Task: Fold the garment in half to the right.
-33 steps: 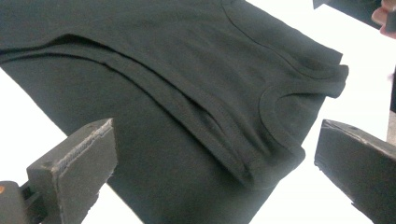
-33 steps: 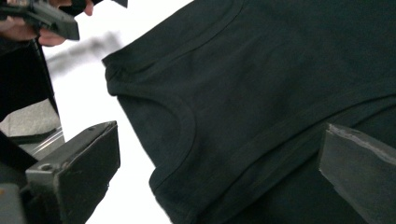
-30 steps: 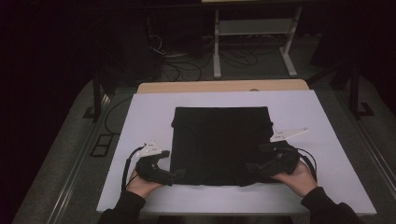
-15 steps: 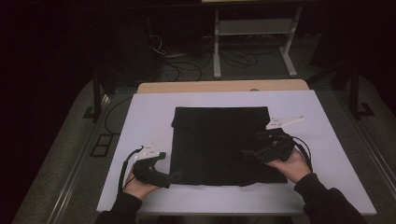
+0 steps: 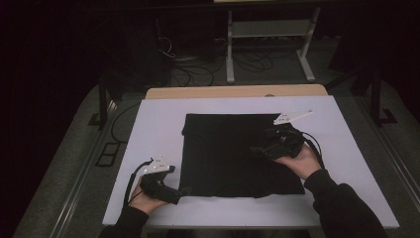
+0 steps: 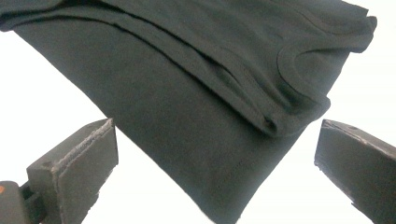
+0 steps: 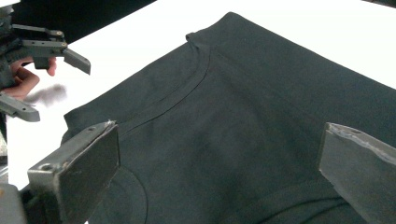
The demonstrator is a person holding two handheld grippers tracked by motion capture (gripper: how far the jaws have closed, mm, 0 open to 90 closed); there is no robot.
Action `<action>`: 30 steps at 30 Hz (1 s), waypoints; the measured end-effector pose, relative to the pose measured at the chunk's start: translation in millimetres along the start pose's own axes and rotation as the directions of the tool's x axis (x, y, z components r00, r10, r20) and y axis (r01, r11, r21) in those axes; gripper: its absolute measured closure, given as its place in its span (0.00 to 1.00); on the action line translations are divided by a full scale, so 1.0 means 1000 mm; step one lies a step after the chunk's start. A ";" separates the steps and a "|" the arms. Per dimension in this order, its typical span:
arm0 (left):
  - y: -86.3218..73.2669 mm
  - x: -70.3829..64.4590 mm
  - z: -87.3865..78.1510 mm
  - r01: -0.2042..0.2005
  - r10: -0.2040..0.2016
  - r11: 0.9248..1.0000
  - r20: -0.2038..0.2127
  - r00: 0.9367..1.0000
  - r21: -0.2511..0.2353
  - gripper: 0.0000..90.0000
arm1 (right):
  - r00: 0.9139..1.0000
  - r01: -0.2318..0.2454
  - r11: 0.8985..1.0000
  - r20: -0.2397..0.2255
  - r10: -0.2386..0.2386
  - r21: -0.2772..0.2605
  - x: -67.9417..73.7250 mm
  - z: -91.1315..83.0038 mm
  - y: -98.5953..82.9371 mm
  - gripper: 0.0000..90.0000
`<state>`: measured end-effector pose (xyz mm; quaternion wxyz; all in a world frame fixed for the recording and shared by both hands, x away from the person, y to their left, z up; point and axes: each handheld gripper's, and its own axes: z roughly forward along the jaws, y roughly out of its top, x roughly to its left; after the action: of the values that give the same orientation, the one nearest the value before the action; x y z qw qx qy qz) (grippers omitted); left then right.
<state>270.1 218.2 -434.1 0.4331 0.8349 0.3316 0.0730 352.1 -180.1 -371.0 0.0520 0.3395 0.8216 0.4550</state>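
Observation:
A black folded T-shirt (image 5: pixel 233 153) lies flat in the middle of the white table top (image 5: pixel 153 124). My left gripper (image 5: pixel 182 191) rests at the shirt's near left corner, open. In the left gripper view that gripper (image 6: pixel 217 140) has the folded corner of the shirt (image 6: pixel 187 93) lying between its spread jaws. My right gripper (image 5: pixel 256 150) hovers over the right half of the shirt, pointing left. Seen in the right gripper view, it (image 7: pixel 219 135) is open above the shirt (image 7: pixel 266 93) and its collar seam, with the left gripper (image 7: pixel 37 60) and a hand beyond.
A wooden strip (image 5: pixel 237 91) edges the table at the back. Behind it stand a white metal frame (image 5: pixel 267 44) and loose cables (image 5: pixel 188 69) on the dark floor. White surface surrounds the shirt on all sides.
My right gripper has moved from the shirt's near right corner away from the person and inward, over the cloth. The left gripper has stayed at the near left corner.

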 end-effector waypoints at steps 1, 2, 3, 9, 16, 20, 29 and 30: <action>-0.001 0.000 0.000 -0.002 0.002 1.000 0.000 1.000 0.003 0.00 | 1.000 -0.001 1.000 0.000 0.001 -0.003 0.000 0.001 0.001 0.00; -0.001 0.000 0.000 -0.003 0.003 1.000 0.001 1.000 0.005 0.00 | 1.000 0.000 1.000 0.003 0.000 -0.001 -0.001 0.002 0.003 0.00; -0.001 0.000 0.000 -0.002 0.002 1.000 0.002 1.000 0.008 0.00 | 1.000 -0.001 1.000 0.003 0.001 0.000 -0.002 0.003 0.005 0.00; -0.004 0.001 0.002 -0.011 0.010 0.999 0.013 1.000 0.039 0.00 | 1.000 0.004 1.000 0.008 -0.004 -0.003 -0.006 0.010 0.012 0.00; -0.006 0.000 0.006 -0.026 0.024 0.997 0.033 0.999 0.074 0.00 | 1.000 0.012 1.000 0.005 -0.012 0.006 -0.008 0.018 0.022 0.00; -0.006 -0.002 0.009 -0.038 0.033 0.995 0.045 0.998 0.094 0.00 | 1.000 0.026 1.000 -0.001 -0.026 0.000 -0.007 0.023 0.030 0.00; -0.008 -0.003 0.015 -0.047 0.039 0.990 0.063 0.997 0.131 0.00 | 0.999 0.052 0.998 -0.014 -0.052 -0.027 -0.002 0.038 0.053 0.00; -0.009 -0.004 0.016 -0.053 0.045 0.989 0.065 0.997 0.136 0.00 | 0.998 0.057 0.998 -0.016 -0.057 -0.027 -0.001 0.041 0.057 0.00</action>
<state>269.7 208.7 -450.1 0.3829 0.8725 0.3017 0.0348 397.7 -131.5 -350.4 0.0625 0.3113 0.8252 0.4671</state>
